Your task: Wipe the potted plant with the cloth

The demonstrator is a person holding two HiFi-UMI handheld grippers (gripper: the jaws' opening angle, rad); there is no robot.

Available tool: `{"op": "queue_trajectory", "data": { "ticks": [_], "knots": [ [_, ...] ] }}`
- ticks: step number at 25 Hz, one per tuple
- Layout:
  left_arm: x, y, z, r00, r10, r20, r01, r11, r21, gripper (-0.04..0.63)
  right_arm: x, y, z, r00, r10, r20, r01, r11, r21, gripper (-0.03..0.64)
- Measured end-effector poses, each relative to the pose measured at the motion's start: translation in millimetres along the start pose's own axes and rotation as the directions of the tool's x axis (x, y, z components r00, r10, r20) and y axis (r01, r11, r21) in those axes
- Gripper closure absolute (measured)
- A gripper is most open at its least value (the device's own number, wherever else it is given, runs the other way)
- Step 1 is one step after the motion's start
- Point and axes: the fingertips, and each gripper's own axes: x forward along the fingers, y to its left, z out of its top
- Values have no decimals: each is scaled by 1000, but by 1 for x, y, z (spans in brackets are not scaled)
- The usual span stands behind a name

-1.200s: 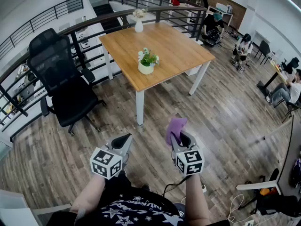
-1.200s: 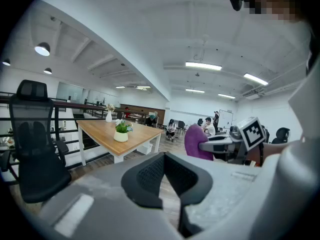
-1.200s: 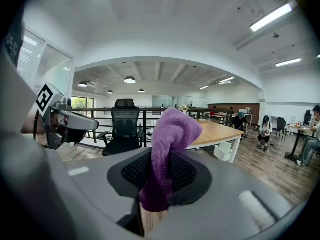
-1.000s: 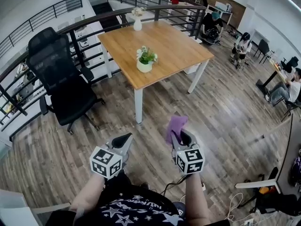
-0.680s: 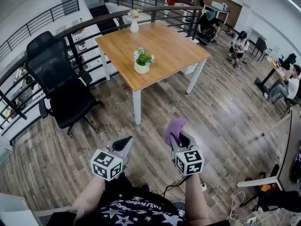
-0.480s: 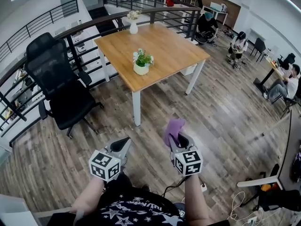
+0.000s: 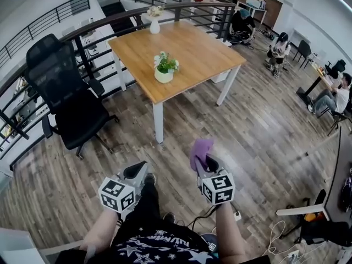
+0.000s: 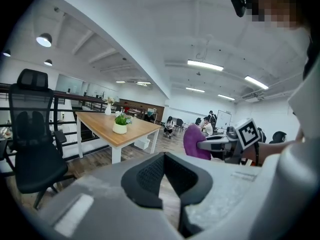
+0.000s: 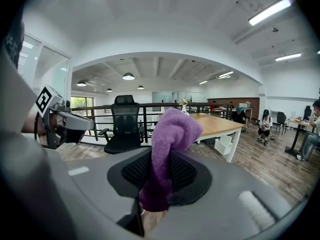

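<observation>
A small potted plant in a white pot stands on the near part of a wooden table, well ahead of both grippers; the left gripper view also shows the plant. My right gripper is shut on a purple cloth, which sticks up out of its jaws; in the right gripper view the cloth hangs bunched between the pads. My left gripper is shut with nothing in it, low over the wood floor to the left of the right one.
A black office chair stands left of the table beside a dark railing. A white vase sits at the table's far edge. People sit at the far right. Cables lie on the floor at the lower right.
The left gripper has sunk a little and drifted left. The table and plant have shifted slightly in the head view. The right gripper still holds the cloth.
</observation>
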Motion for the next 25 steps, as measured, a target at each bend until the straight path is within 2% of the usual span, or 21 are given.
{"op": "queue_trajectory", "data": {
  "ticks": [8,16,25],
  "knots": [
    [50,43,20,1000,-14,0,14,1000,-12,595,43,-46,15,998,-70,-10,70,996,57,526],
    [116,119,45,999,-28,-22,27,999,-35,595,134,-79,39,995,-86,-54,89,995,55,525],
    [184,195,92,995,-96,-38,94,995,-36,595,224,-115,85,986,-137,-92,144,987,66,525]
  ]
}}
